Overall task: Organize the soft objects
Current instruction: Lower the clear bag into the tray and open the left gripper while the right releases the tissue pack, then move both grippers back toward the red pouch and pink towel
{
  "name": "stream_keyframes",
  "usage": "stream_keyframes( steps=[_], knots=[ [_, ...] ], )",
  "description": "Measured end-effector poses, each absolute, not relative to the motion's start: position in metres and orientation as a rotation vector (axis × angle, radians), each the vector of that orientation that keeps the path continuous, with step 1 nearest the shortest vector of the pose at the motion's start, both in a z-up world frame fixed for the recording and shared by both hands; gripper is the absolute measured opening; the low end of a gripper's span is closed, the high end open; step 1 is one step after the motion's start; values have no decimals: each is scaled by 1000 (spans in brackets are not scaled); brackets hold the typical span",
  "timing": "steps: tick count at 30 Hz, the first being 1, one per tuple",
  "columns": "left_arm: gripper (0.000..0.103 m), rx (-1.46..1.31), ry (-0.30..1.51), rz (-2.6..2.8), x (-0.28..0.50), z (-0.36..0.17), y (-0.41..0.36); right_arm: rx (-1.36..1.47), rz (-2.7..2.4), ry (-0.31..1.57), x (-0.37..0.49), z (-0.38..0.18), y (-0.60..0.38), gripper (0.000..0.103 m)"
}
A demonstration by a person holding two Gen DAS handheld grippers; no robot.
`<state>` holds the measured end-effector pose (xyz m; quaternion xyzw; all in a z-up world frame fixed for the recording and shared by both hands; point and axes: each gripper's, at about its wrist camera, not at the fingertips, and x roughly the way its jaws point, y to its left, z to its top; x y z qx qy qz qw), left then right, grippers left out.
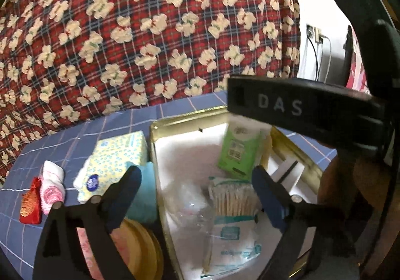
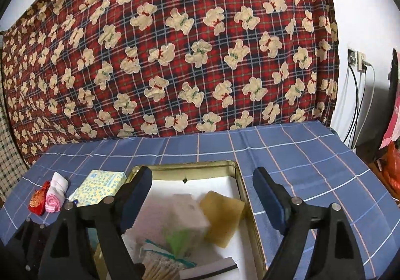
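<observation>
In the left wrist view, the left tongs (image 1: 196, 195) were held spread and empty over the gold tin (image 1: 160, 127), where a cotton swab pack (image 1: 233, 198) and a green pack (image 1: 237, 150) had been gathered, while the tissue pack (image 1: 112, 162), pink cloth roll (image 1: 52, 188) and red pouch (image 1: 31, 205) were left on the table (image 1: 75, 135) at nine o'clock, presumably awaiting collection. In the right wrist view, the right tongs (image 2: 202, 200) were likewise seen spread with nothing pinched, poised above the tin, a yellow sponge (image 2: 222, 220) lying inside at its three o'clock side.
</observation>
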<state>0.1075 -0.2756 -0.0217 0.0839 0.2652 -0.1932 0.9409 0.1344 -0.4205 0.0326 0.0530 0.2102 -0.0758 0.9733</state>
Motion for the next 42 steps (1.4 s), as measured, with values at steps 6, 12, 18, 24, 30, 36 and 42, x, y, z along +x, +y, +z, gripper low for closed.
stream_keyframes(
  steps=[6,12,18,24,30,36,42],
  knots=[
    [91,133,509,-376,104,-12,-250,141,-131,369,124,45,-414,85],
    [92,87,466,-324,101,-1,-205,153,-76,358,124,51,-395,85],
    [95,48,425,-205,111,6,-135,115,3,385,134,53,-358,85],
    [95,-7,436,-51,124,0,-49,86,72,414,146,53,-322,85],
    [96,-61,463,79,127,-12,24,48,105,434,154,53,-291,85],
    [96,-106,495,169,127,-28,77,11,151,465,165,51,-260,85],
    [96,-111,565,155,139,-49,83,-39,203,510,178,44,-222,85]
  ],
)
